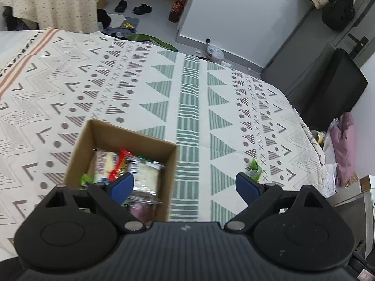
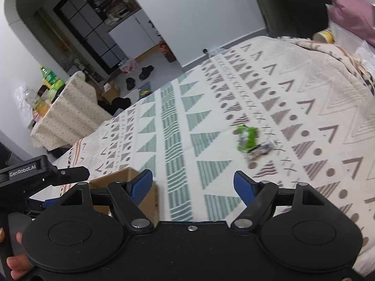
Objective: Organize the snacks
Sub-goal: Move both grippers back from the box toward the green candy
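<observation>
Jaws of both grippers gape empty; cardboard box (image 1: 121, 140) holds snacks; green packet (image 2: 247, 138) lies apart.

Wide bare stretch of patterned bedspread (image 1: 187, 107) seen ahead of both claws, unobstructed. Cardboard box (image 1: 121, 138) set at left on bed, top open, interior crowded with snack packets (image 1: 126, 164); upright walls limit side entry. Green packet (image 2: 247, 138) lies alone at right, well apart from box, open cloth all around it. Left claw (image 1: 185, 187) hangs beside box's right wall.
</observation>
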Available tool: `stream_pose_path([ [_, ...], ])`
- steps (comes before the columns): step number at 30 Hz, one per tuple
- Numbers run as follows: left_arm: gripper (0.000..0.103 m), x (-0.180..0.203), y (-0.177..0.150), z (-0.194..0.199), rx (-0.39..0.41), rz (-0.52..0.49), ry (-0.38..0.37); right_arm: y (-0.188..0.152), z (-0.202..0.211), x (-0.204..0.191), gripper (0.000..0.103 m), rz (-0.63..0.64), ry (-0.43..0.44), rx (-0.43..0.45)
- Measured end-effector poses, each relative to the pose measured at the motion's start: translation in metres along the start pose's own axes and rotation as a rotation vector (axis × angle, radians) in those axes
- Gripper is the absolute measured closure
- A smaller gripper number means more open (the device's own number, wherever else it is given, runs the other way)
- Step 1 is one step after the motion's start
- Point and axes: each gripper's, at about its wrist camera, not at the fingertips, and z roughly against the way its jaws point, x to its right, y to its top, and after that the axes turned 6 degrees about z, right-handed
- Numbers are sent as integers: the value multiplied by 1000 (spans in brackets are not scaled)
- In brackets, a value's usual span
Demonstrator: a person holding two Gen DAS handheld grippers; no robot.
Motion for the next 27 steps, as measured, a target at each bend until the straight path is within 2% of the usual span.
stream_pose_path([
  [5, 10, 25, -4, -16, -20, -35, -5, 2, -5, 31, 28, -72, -12, -10],
  [8, 10, 38, -5, -28, -25, -58, -9, 3, -11, 47, 32, -105, -16, -21],
  [13, 10, 58, -8, -47, -29, -82, -9, 3, -31, 74, 49, -176, -5, -53],
  [18, 10, 75, -11, -74, -30, -98, -9, 5, -56, 95, 59, -233, -1, -75],
  [27, 13, 102, -16, -123, -50, -116, -23, 11, -104, 123, 60, -317, 3, -102],
])
